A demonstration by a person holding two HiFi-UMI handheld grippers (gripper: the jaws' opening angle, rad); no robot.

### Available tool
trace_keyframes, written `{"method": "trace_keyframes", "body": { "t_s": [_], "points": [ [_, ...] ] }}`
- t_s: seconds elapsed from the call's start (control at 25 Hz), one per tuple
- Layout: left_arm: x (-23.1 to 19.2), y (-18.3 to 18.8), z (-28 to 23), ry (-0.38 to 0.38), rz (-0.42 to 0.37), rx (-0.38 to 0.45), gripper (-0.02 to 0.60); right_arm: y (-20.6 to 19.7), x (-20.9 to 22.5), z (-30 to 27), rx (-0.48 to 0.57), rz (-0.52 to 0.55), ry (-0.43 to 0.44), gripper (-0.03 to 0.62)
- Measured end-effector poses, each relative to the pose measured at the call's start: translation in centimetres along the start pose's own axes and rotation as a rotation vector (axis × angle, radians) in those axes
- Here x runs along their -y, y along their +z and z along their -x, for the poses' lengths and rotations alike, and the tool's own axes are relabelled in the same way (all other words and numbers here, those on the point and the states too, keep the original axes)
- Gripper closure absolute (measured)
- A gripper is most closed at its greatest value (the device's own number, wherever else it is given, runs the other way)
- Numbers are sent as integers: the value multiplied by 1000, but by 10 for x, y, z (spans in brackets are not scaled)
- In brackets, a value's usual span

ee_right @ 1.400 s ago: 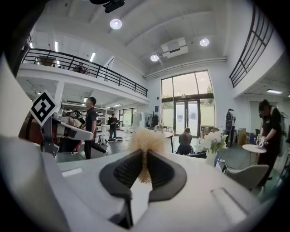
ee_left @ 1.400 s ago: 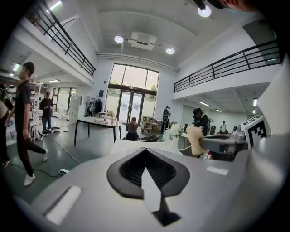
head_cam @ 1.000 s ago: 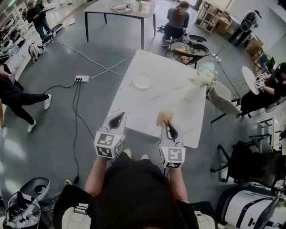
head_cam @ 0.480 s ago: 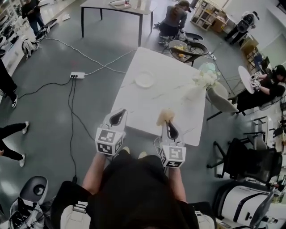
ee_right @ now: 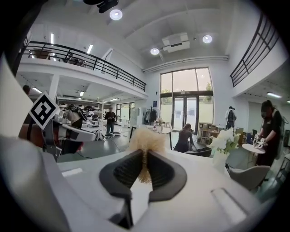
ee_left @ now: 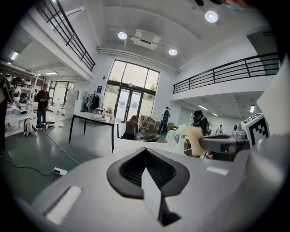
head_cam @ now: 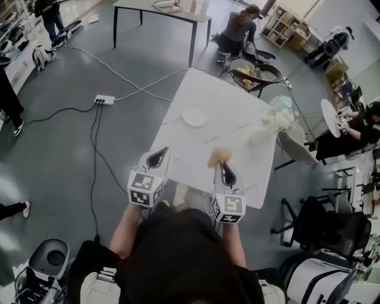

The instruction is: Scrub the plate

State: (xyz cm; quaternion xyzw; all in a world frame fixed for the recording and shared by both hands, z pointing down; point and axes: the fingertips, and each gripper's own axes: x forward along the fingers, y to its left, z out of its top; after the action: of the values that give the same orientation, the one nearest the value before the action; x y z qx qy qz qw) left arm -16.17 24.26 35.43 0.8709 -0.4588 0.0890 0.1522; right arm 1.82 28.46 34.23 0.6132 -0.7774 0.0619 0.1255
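Both forearms (head_cam: 126,228) reach forward, side by side and apart, with the grippers tilted slightly downward. Left gripper (head_cam: 155,158): jaws pressed together, nothing between them. Right gripper (head_cam: 224,168): jaws clamped on a tan scrubber (head_cam: 219,155), its tuft sticking out past the tips.

Wearer has stepped up to the table (head_cam: 237,127). A second ago two shoe tips sat side by side below its near edge; now one shoe (head_cam: 180,193) is ahead, close to that edge. Plate (head_cam: 195,114) has slid lower and a bit right in the head view, ending slightly nearer the scrubber (head_cam: 219,157). The bystander in black at left was in full view a second ago, then legs only; now just a shoe (head_cam: 24,208) shows at the frame edge. Another person's leg (head_cam: 10,105) has come in higher up on that edge. The black table (head_cam: 163,13) at top is cut off more.
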Motion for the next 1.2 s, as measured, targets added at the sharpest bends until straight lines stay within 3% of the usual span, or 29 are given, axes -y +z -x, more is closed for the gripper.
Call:
{"method": "trace_keyframes", "body": {
  "t_s": [0.44,0.8,1.2],
  "points": [
    [-24,33,-100,79,-10,-21,575,14,59,-106,0,-17,100,559],
    [-25,26,-167,109,-3,-104,575,5,96,-167,-18,-58,167,559],
    [-52,-3,-215,113,27,-208,575,-20,98,-214,-93,-92,201,559]
  ]
}}
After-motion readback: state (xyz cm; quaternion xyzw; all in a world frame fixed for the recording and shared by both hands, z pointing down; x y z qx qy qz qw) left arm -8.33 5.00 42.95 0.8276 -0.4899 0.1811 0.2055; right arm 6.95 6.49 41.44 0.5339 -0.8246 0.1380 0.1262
